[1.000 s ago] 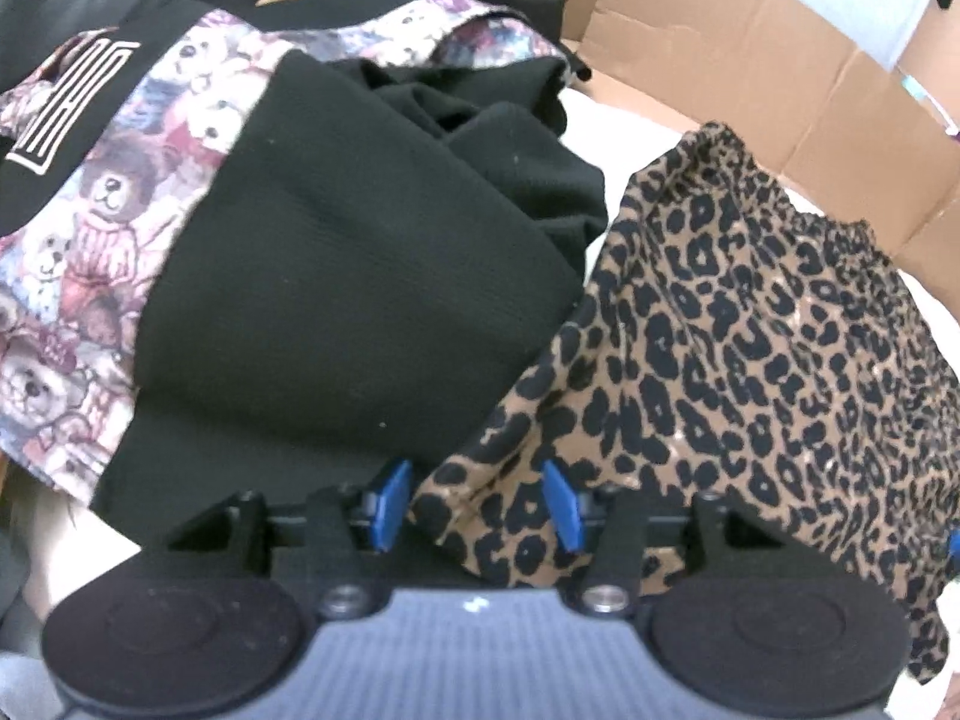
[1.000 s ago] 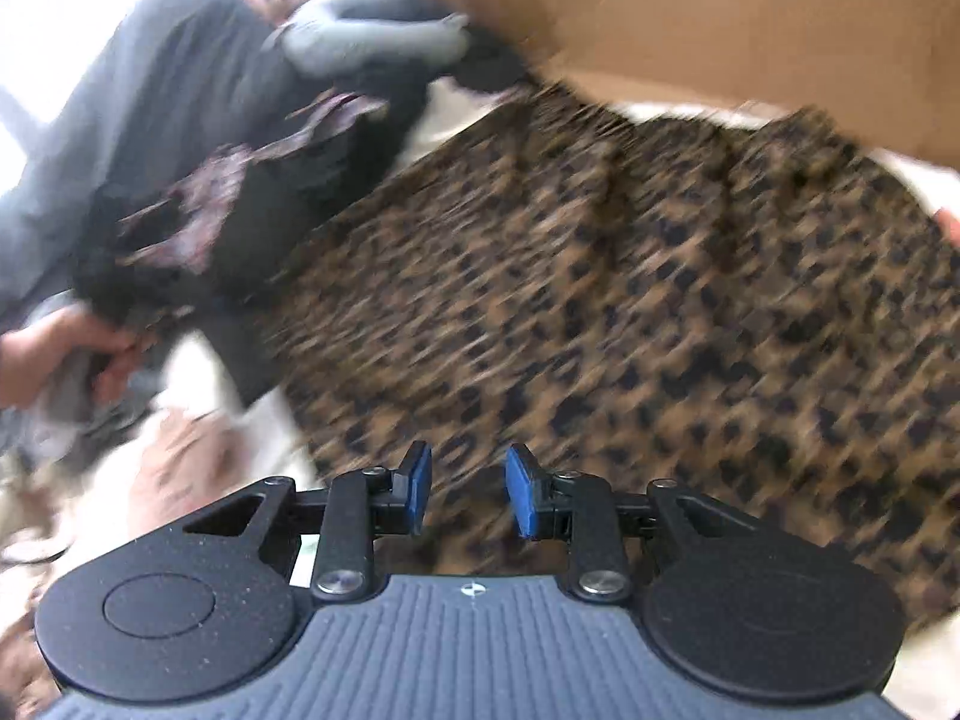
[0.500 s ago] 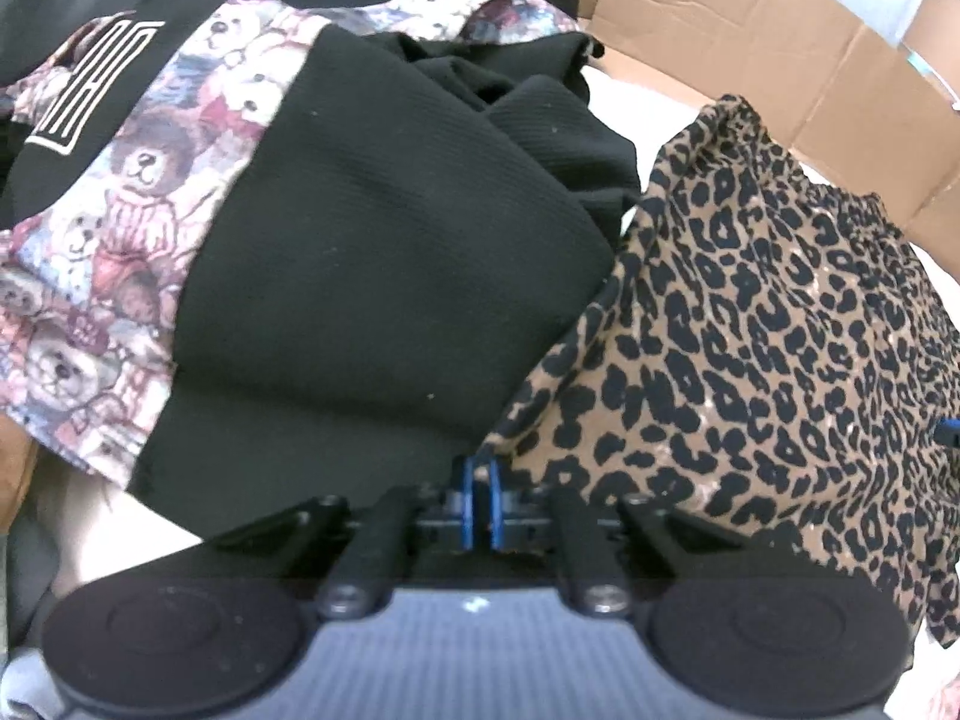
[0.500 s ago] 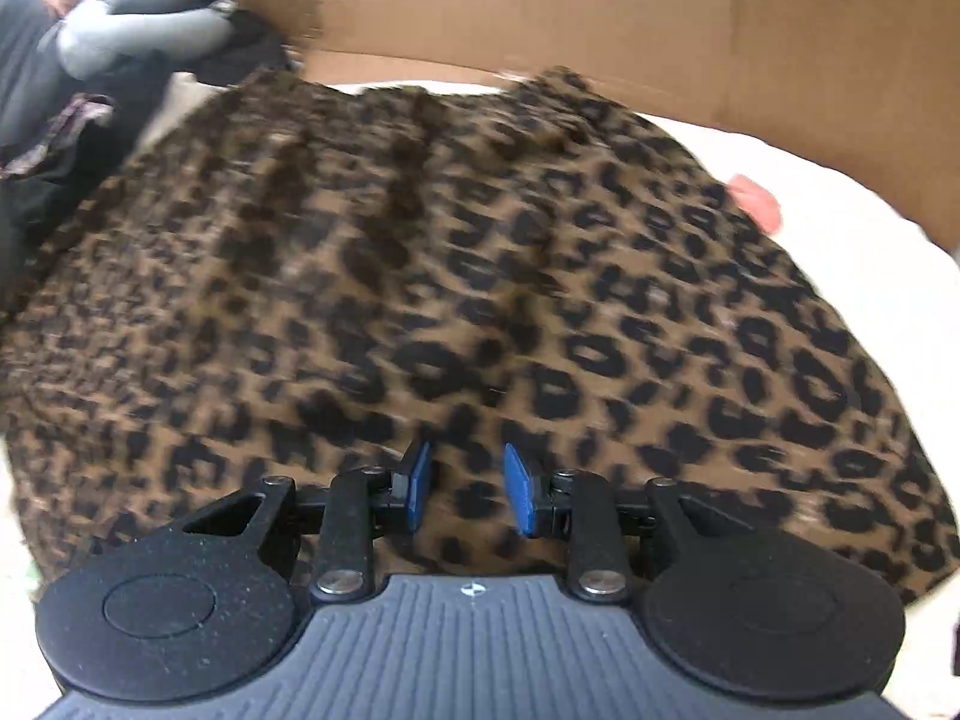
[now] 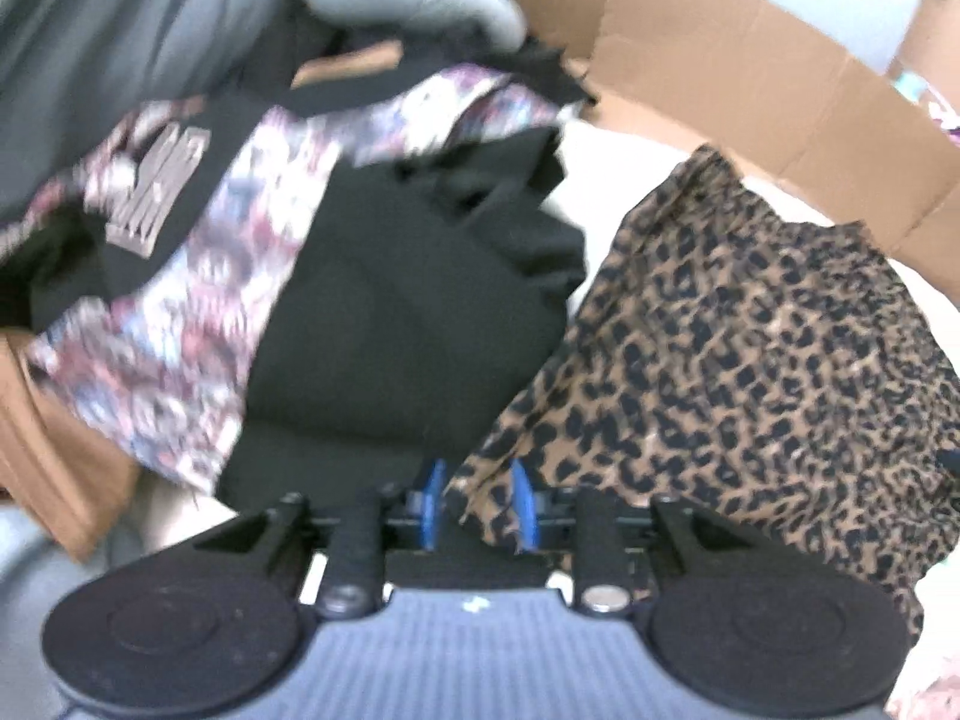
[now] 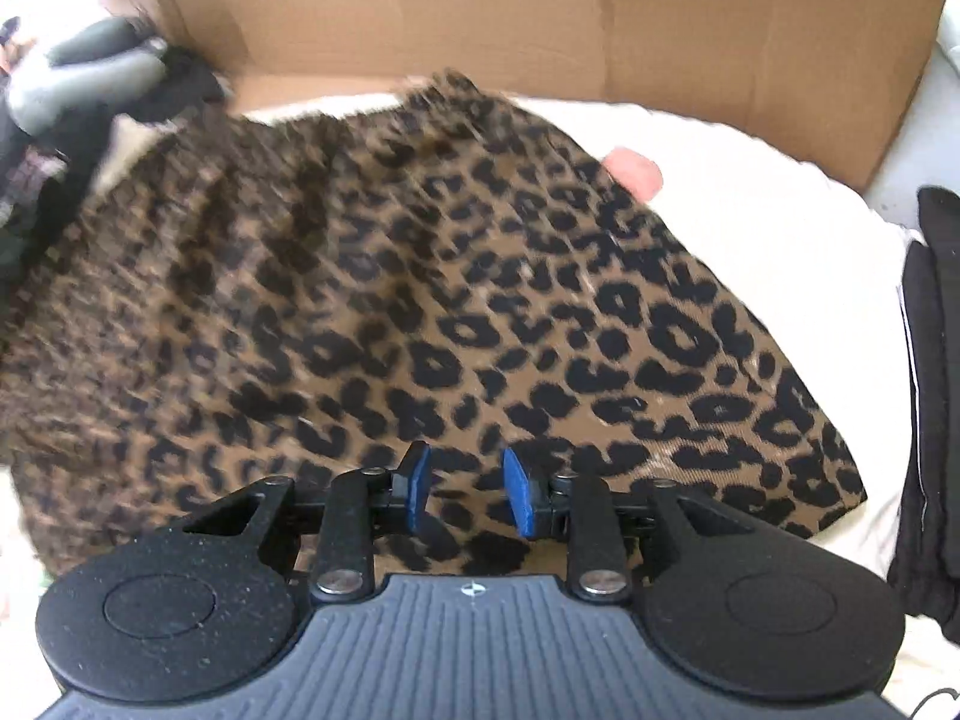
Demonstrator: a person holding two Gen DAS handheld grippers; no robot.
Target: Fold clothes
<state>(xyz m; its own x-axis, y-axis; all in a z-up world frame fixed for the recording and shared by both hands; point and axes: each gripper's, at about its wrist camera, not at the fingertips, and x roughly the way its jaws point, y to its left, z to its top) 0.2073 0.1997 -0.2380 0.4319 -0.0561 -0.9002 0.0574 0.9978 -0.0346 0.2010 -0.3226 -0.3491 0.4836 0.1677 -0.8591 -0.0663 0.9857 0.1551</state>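
Note:
A leopard-print garment [image 5: 750,348] lies spread on a white surface, seen from the other side in the right wrist view as leopard-print garment [image 6: 480,300]. My left gripper [image 5: 477,504] hovers over its near left corner. Its jaws are opening, and the corner of the cloth sits loosely between the blue pads without being pressed. My right gripper [image 6: 465,492] hangs above the near edge of the same garment, its pads apart with nothing between them.
A pile with a black garment [image 5: 408,312], a bear-print piece [image 5: 198,312] and grey cloth lies left of the leopard garment. Cardboard walls [image 6: 600,24] stand behind. A folded black garment [image 6: 930,390] lies at the right. A small pink thing [image 6: 633,171] peeks from the far edge.
The left gripper closed on the garment's corner, then rose and parted its jaws again. The right gripper swept across the leopard garment toward its right side.

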